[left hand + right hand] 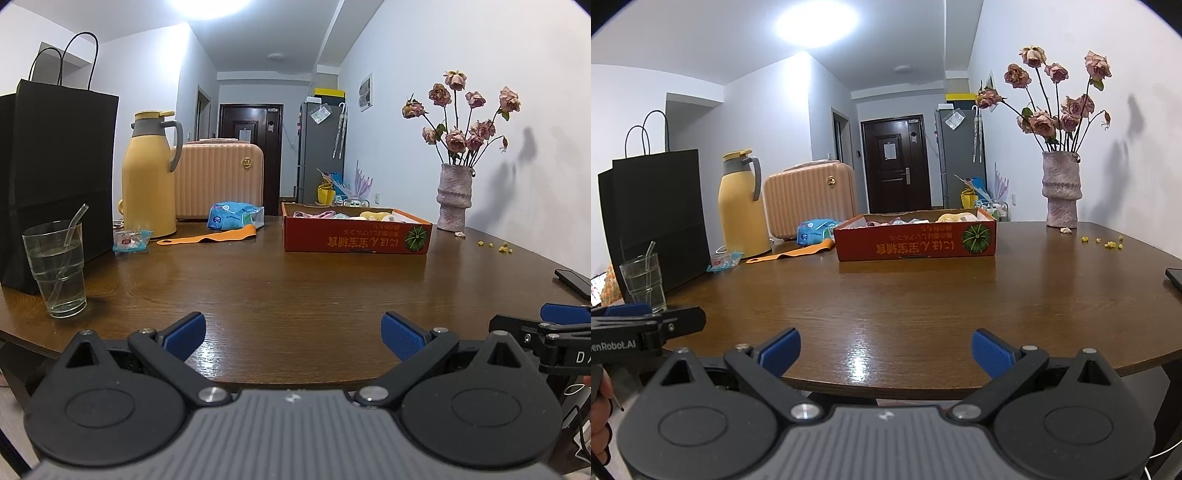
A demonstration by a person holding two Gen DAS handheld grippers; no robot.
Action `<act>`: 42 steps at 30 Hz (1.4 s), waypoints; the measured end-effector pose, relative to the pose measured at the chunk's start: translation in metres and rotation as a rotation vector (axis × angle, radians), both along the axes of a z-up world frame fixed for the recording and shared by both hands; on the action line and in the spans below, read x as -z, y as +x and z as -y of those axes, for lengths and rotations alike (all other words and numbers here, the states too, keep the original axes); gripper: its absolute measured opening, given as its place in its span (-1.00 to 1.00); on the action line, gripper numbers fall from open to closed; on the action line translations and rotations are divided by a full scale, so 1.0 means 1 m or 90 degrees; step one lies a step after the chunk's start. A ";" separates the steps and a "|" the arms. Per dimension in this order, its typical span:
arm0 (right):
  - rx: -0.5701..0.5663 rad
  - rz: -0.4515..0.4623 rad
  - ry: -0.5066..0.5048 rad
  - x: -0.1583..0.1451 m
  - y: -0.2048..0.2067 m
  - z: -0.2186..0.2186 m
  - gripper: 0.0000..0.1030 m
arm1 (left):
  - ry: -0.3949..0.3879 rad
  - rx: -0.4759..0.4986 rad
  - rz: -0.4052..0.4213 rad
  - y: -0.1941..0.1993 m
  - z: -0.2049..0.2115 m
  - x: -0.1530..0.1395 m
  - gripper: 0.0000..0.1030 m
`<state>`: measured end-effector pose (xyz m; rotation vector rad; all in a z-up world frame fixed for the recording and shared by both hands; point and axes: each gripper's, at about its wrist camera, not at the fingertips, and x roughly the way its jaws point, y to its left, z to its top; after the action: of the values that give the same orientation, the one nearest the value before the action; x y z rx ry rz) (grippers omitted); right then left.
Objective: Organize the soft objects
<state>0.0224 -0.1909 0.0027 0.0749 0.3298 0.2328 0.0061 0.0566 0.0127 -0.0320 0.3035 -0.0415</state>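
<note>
A low red cardboard box [354, 238] [916, 243] stands at the far middle of the brown table [295, 295] [905, 302]. Several soft objects lie in it, pink, pale blue and yellow [375, 215] [955, 218]; only their tops show above the rim. My left gripper [293, 334] is open and empty, low over the table's near edge. My right gripper [886, 350] is open and empty, also at the near edge, to the right of the left one. Each gripper's side shows in the other's view [546, 326] [646, 321].
At the left stand a black paper bag [55, 184], a glass of water with a straw [55, 266], a yellow thermos [149, 177] and a peach case [221, 181]. A blue packet [234, 216] and an orange strip [210, 238] lie nearby. A flower vase [454, 195] and a phone [574, 282] are at the right.
</note>
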 end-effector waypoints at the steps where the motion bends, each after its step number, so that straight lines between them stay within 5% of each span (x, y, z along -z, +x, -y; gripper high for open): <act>1: 0.000 0.000 0.000 0.000 0.000 0.000 0.93 | 0.001 0.000 0.000 0.000 0.000 0.000 1.00; 42: 0.008 -0.001 0.001 -0.002 0.002 0.002 0.95 | 0.007 0.013 0.010 -0.004 0.005 -0.001 1.00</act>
<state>0.0244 -0.1927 0.0046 0.0791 0.3313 0.2201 0.0023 0.0513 0.0134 -0.0184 0.2889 -0.0601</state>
